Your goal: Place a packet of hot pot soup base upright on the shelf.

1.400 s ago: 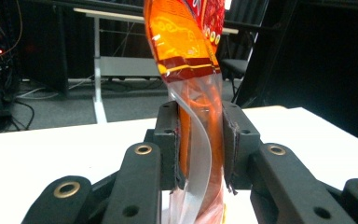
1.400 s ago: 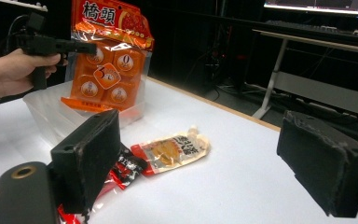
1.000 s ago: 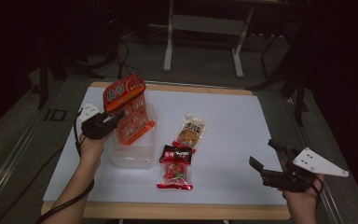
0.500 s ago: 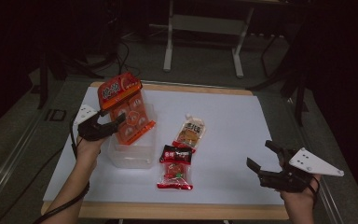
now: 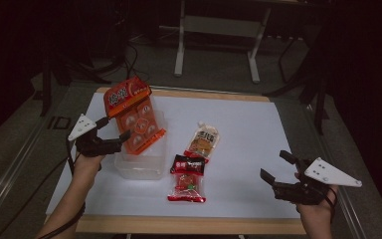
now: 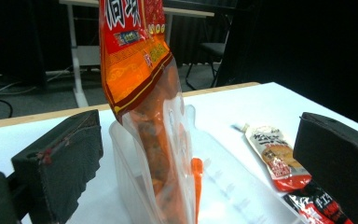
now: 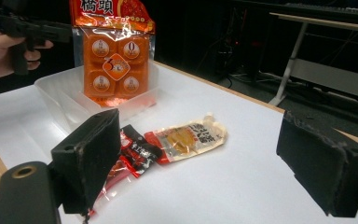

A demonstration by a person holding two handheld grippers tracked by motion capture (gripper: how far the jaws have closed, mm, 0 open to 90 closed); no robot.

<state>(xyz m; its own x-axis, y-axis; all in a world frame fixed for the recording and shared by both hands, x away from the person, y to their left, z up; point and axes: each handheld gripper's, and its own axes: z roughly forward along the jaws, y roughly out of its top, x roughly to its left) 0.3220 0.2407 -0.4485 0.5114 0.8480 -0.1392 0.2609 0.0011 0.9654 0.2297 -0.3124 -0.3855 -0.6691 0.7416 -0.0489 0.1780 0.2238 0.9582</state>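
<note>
An orange snack package [image 5: 132, 117] stands upright in a clear plastic container [image 5: 139, 167], leaning on its far wall. My left gripper [image 5: 117, 137] sits just left of it. Its jaws have just been opening, and the package [image 6: 144, 93] stands between them with a gap on each side. The container wall [image 6: 223, 186] shows below. My right gripper [image 5: 276, 169] hovers open over the table's near right, holding nothing. From the right gripper view the package [image 7: 114, 60] faces me and the left gripper [image 7: 32, 30] is beside it.
A red snack packet [image 5: 186, 179] and a tan sauce pouch [image 5: 202, 141] lie on the white table sheet [image 5: 248, 124] right of the container. The wooden table edge [image 5: 189, 225] runs along the front. Dark floor and metal stands lie beyond.
The left gripper's jaws spread apart and let go of the orange package, and the hand drew back left. The package stayed standing in the container. The right gripper kept still.
</note>
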